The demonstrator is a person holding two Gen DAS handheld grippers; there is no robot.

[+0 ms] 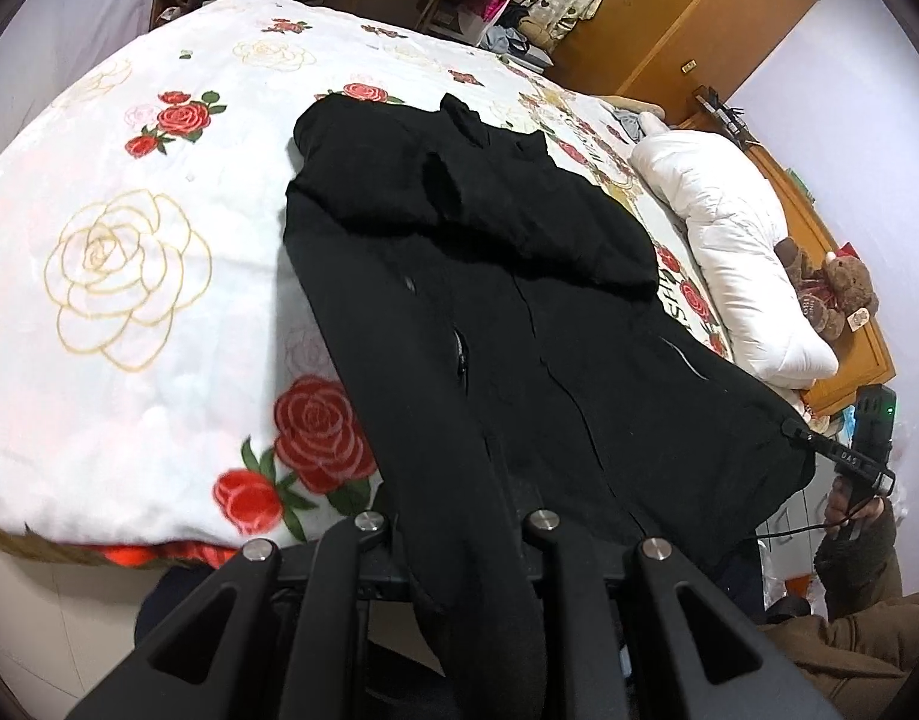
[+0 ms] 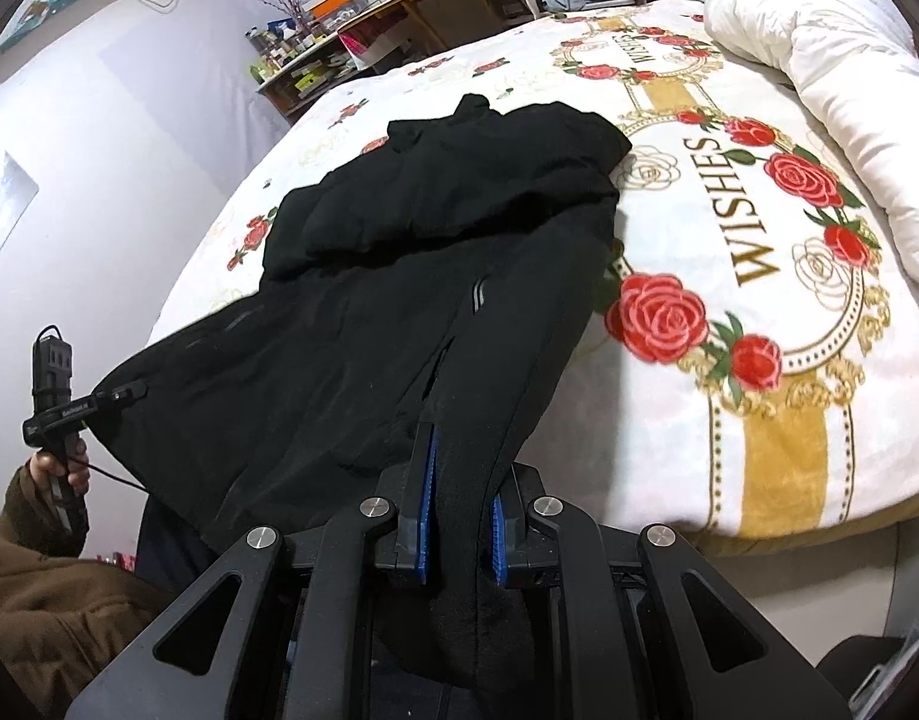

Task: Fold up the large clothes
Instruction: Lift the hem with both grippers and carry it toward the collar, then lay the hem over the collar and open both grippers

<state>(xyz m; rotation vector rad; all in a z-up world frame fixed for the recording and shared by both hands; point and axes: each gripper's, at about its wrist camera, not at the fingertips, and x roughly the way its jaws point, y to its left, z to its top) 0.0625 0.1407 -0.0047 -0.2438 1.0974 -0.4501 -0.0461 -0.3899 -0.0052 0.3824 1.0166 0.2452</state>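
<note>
Your left tool [image 1: 459, 534] and right tool [image 2: 459, 516] each clamp the near hem of the black jacket [image 2: 435, 276]; it stretches forward from both tools across the rose blanket [image 2: 759, 420], sleeves folded over the chest, white duvet [image 2: 819, 90] beyond-right

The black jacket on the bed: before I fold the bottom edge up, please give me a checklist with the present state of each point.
1. Right tool closed on the hem of the black jacket: ok, cloth sits between the blue pads.
2. Left tool closed on the hem: ok, cloth runs into it, though its pads are hidden.
3. Sleeves folded across the chest: ok.
4. Body lying flat on the floral blanket: ok apart from light creases.
5. Landing area near the collar free: ok; the white duvet lies apart.
6. Hem level between both tools: cannot tell.
</note>
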